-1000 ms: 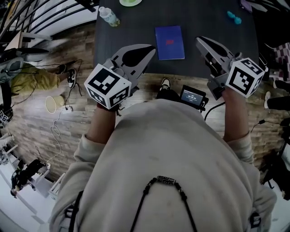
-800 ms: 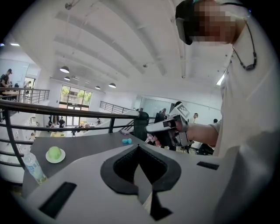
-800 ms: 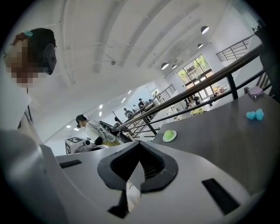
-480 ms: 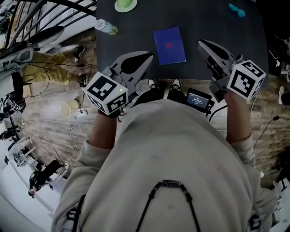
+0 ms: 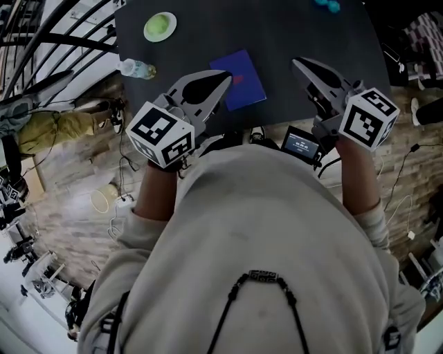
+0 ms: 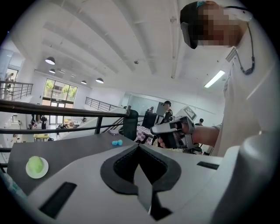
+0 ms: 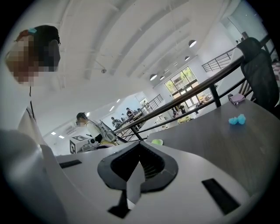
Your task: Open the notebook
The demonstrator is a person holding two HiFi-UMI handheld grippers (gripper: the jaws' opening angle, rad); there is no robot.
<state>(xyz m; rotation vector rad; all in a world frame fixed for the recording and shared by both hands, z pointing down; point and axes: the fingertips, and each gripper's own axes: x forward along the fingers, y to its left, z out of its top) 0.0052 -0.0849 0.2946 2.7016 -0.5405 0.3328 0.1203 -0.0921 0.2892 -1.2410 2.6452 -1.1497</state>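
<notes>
A closed blue notebook [image 5: 243, 81] with a small red mark lies on the dark table [image 5: 291, 28], near its front edge. My left gripper [image 5: 226, 75] is shut and empty. Its tip hangs over the notebook's near left corner and hides that part. Right of the notebook, my right gripper [image 5: 298, 63] is shut and empty above bare tabletop. In the left gripper view the jaws [image 6: 139, 145] meet at the tip. The right gripper view shows the same, jaws closed [image 7: 140, 143]. The notebook shows in neither gripper view.
A green plate [image 5: 160, 26] sits at the table's far left, a plastic bottle [image 5: 135, 68] at its left edge, and a teal object [image 5: 327, 5] at the far right. A small screen device [image 5: 301, 144] hangs at the person's waist. Railings and wooden floor lie left.
Both grippers have come forward over the table's near edge. The left tip now overlaps the notebook's corner, where before it lay short of it. Both jaws stay shut.
</notes>
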